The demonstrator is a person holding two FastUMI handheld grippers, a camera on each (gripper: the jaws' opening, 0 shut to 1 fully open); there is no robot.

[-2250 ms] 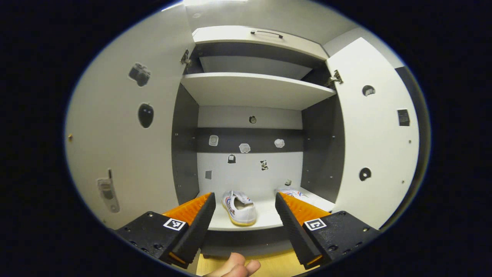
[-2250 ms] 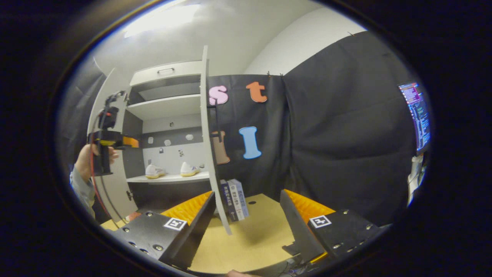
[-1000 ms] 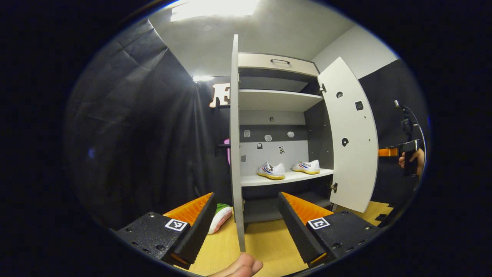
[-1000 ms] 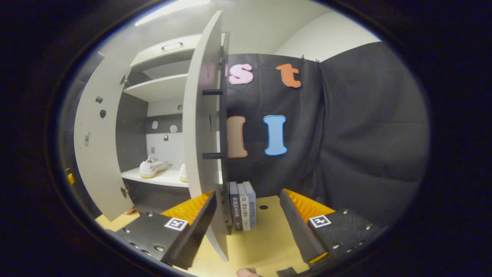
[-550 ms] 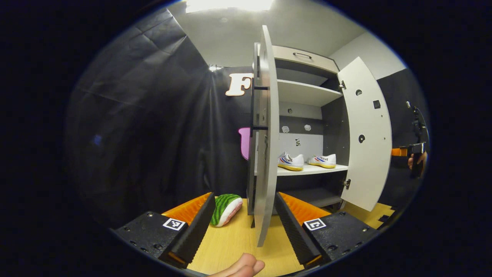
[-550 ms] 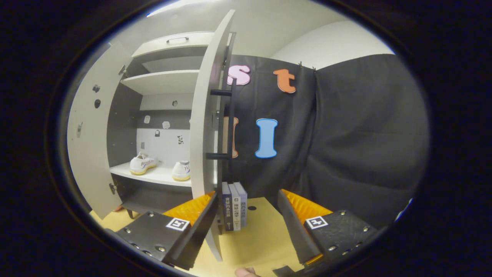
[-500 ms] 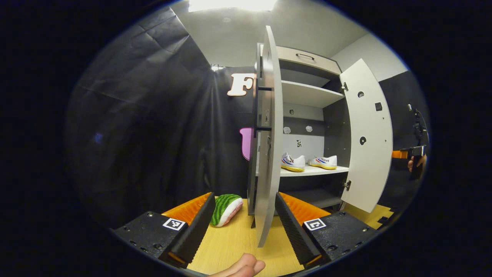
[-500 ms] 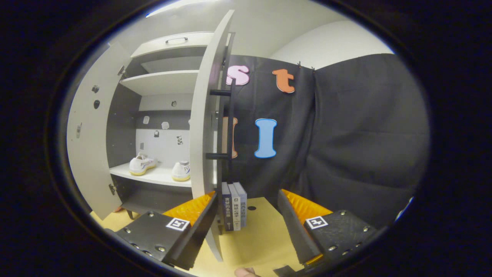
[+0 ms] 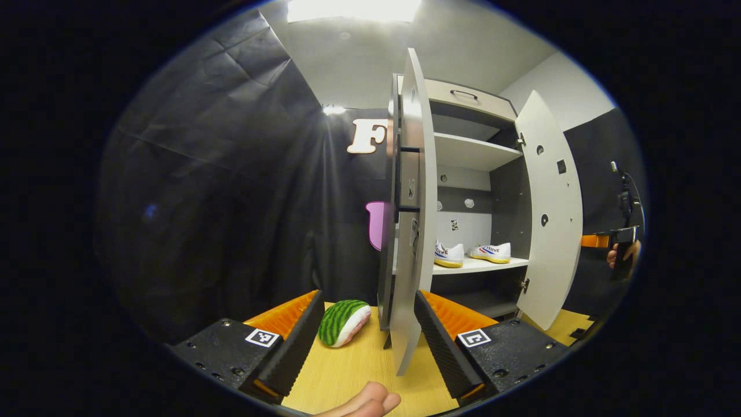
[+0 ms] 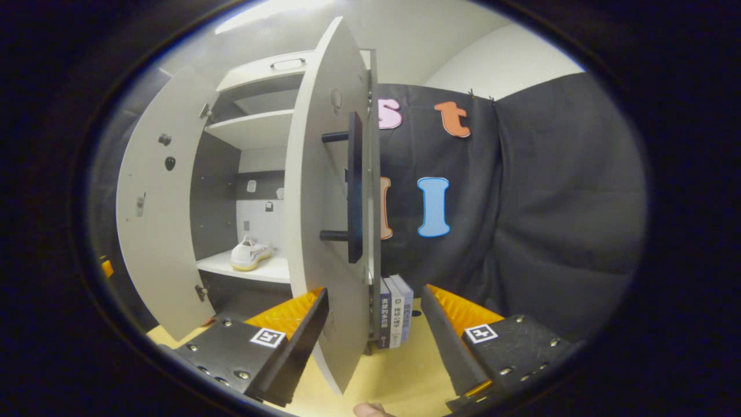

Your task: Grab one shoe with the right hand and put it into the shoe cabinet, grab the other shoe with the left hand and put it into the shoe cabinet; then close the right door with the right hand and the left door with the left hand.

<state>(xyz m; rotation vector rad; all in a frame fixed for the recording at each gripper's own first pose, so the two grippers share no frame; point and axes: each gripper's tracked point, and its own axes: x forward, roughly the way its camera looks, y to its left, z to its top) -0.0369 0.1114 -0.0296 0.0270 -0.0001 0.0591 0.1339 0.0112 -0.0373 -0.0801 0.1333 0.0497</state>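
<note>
Since the frame half a second ago, the right door (image 10: 321,231) has swung so that its outer face and dark bar handle (image 10: 354,185) turn more toward the right gripper view, hiding one shoe behind it; in the left gripper view the left door (image 9: 412,220) has shifted slightly right of centre.

Left gripper (image 9: 366,333): fingers spread wide apart, holding nothing, at the bottom of its view. The left door's lower edge stands between them, edge-on; contact cannot be told. A watermelon-patterned plush (image 9: 344,322) lies on the wooden table (image 9: 347,376) just left of the door.

Both white shoes (image 9: 473,253) sit side by side on the middle shelf (image 9: 480,264) of the shoe cabinet (image 9: 469,153), right of centre in the left gripper view. The open right door (image 9: 550,208) stands beyond them, and at the far right edge a hand holds the other gripper (image 9: 619,240).

Right gripper (image 10: 375,336): fingers spread, empty, with the right door's lower part between them, closer to the finger on the left of the frame. One shoe (image 10: 249,255) shows on the shelf at centre left. Upright books (image 10: 395,318) stand on the table behind the door.
</note>
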